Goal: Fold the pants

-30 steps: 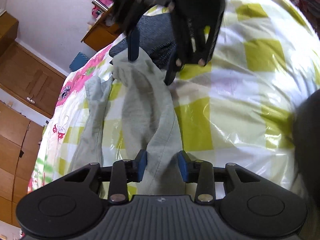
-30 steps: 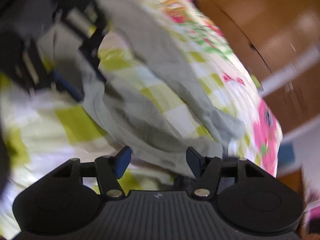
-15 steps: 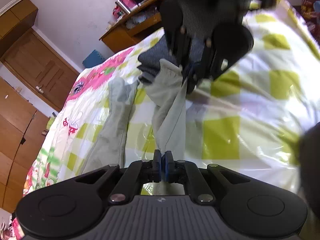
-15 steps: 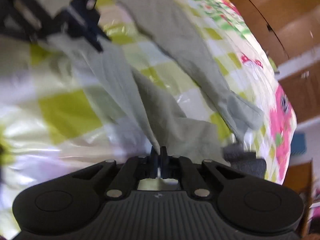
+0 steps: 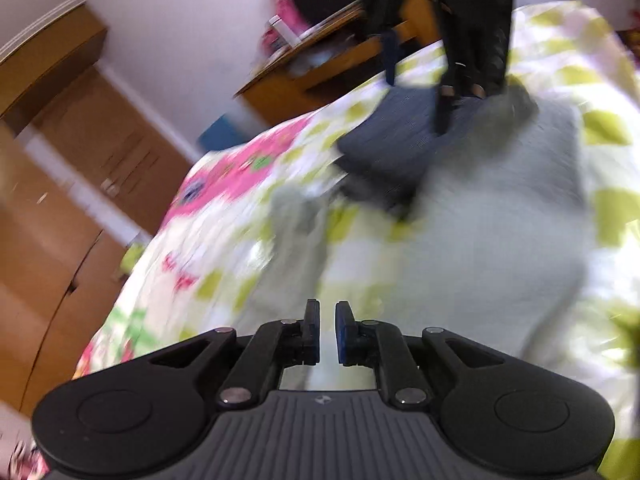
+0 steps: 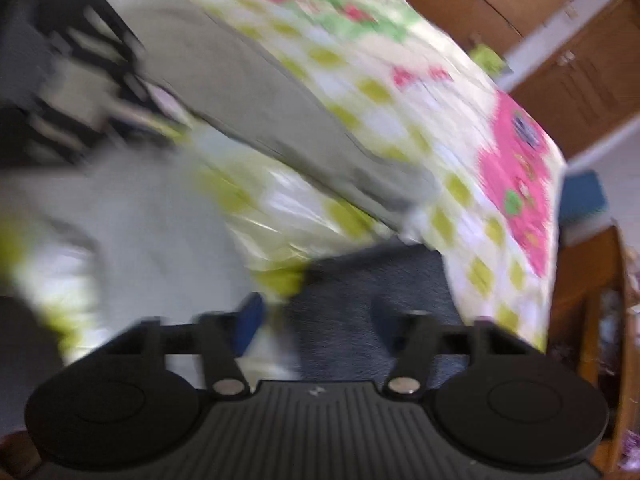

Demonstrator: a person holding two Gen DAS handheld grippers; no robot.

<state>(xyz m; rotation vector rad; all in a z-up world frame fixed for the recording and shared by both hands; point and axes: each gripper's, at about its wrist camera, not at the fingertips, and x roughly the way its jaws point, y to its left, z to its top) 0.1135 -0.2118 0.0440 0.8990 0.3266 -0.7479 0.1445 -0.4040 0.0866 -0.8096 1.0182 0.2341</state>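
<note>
Left wrist progress: pants (image 5: 500,216) lie loose on the bed (image 5: 224,280), one leg (image 5: 296,236) apart; folding barely begun.
Left gripper (image 5: 327,330): jaws opening, narrow gap, nothing between; pants at 1 o'clock.
Right wrist, right gripper (image 6: 316,320): jaws opening, empty; pants (image 6: 132,216) at 10 o'clock.

A bedroom with a plain pale wall (image 5: 192,52). A bed fills most of the view, covered by a white bedspread (image 5: 600,60) with yellow-green checks and a bright pink patch near its far corner. Tall brown wooden wardrobe doors (image 5: 60,208) stand along one side. A wooden desk (image 5: 320,68), cluttered on top, sits against the wall just beyond the bed. Daylight gleams on the bedspread. Everything is blurred.
</note>
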